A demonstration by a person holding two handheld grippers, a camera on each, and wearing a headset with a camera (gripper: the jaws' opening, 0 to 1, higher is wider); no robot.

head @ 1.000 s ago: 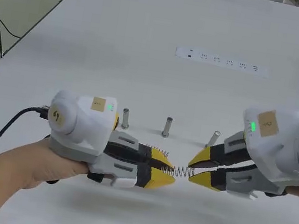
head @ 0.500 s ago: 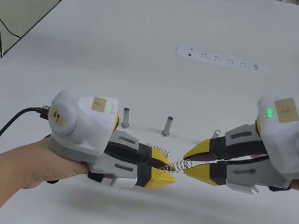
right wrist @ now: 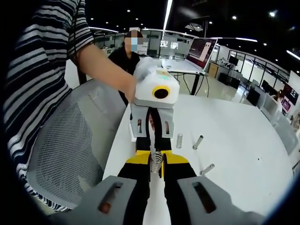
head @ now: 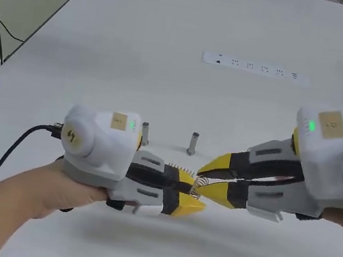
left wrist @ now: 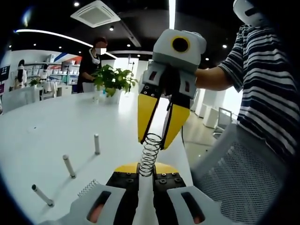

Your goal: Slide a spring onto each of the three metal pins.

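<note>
My left gripper (head: 191, 201) is shut on a small metal spring (head: 200, 186), which sticks out from its yellow tips (left wrist: 149, 153). My right gripper (head: 205, 182) faces it from the right, open, with its jaws standing on either side of the spring's free end (right wrist: 157, 161). Two metal pins (head: 145, 134) (head: 192, 143) stand upright on the white table behind the grippers. Three bare pins appear in the left gripper view (left wrist: 97, 144) (left wrist: 69, 166) (left wrist: 42, 195). A second spring (head: 178, 168) lies loose on the table by the left gripper.
A white power strip (head: 255, 68) lies further back on the table (head: 137, 52). A black cable (head: 14, 147) trails from the left gripper toward the table's left edge. A mesh office chair (right wrist: 65, 150) stands beside the table.
My right gripper has moved left toward the left gripper, so its open jaws now reach over the spring's free end. The third pin is now hidden behind it.
</note>
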